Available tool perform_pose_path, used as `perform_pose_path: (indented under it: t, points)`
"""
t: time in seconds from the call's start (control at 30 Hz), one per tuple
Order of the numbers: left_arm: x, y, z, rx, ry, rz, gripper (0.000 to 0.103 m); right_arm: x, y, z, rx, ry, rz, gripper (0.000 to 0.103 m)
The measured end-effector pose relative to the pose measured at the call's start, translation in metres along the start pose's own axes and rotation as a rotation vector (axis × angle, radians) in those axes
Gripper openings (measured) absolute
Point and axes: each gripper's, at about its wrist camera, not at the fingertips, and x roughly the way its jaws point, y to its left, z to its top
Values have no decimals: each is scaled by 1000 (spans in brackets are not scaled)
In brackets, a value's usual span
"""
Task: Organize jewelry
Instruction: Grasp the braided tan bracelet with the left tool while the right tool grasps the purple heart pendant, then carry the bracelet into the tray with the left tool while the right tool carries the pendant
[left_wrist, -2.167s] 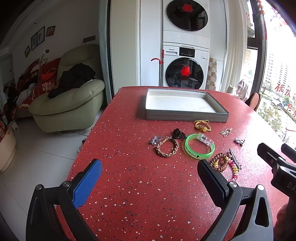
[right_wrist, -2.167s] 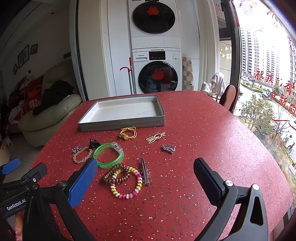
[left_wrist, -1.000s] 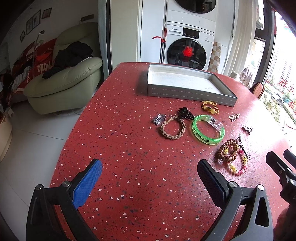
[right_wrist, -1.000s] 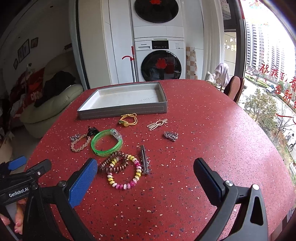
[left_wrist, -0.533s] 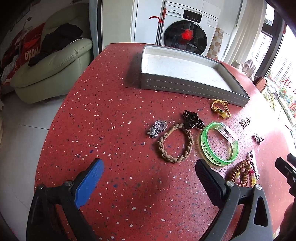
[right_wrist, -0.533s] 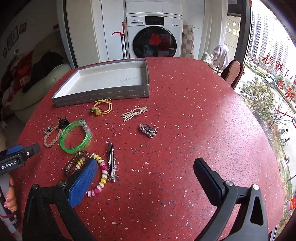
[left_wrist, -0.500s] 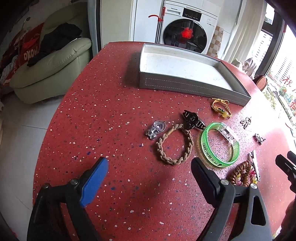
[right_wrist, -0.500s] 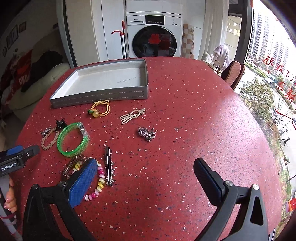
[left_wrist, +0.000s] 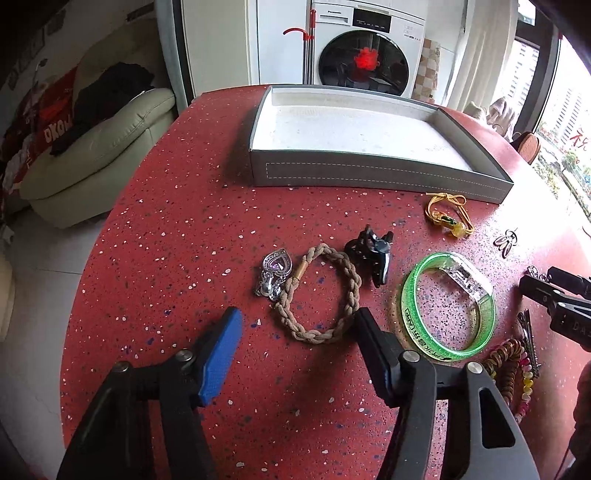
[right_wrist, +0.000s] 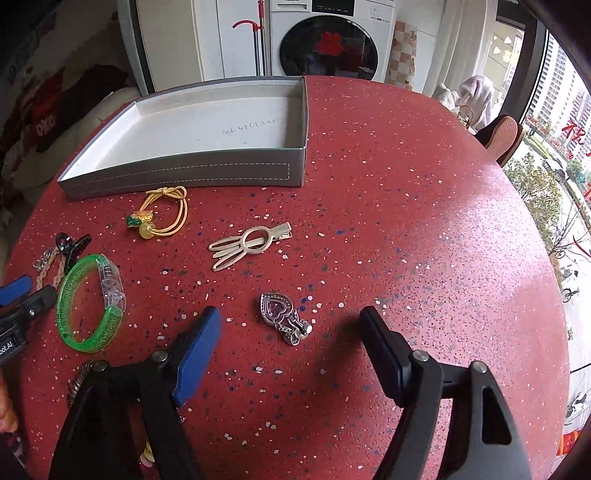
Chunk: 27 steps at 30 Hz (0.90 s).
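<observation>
Speckled red table (left_wrist: 184, 229) carries everything, with a shallow grey rectangular tray with a white floor (left_wrist: 369, 173) at its far side, holding nothing. Handwritten digits on the tray floor read only from the right wrist view. The left gripper (left_wrist: 295, 328) has its jaws spread wide, low over the near edge of a braided beige rope bracelet (left_wrist: 321, 295); the right gripper (right_wrist: 290, 332) is likewise spread, around a silver heart-shaped pendant with a purple stone (right_wrist: 282, 315) without touching it. A translucent green plastic bangle (left_wrist: 448, 302) lies just beside the rope bracelet. The left view alone shows a second heart pendant (left_wrist: 275, 275) touching the rope and a black claw hair clip (left_wrist: 371, 253) in full; the right view alone shows the silver hand-shaped hair clip (right_wrist: 247, 243) clearly. A yellow cord hair tie with a charm (right_wrist: 162, 218) lies just before the tray.
</observation>
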Motion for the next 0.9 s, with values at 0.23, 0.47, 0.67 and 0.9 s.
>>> perform_pose_path:
  t: [0.23, 0.47, 0.67, 0.9]
  points:
    - [-5, 4, 0, 19, -19, -91, 28, -8, 13, -6, -8, -15, 22, 24]
    - [-20, 20, 1, -10, -36, -161, 26, -20, 8, -14, 52, -36, 88, 17]
    - [-38, 25, 9, -18, -63, -200, 26, -37, -1, -5, 90, -66, 148, 17]
    - [-64, 24, 45, -24, -117, -280, 26, -56, -6, 26, 109, -110, 207, 17]
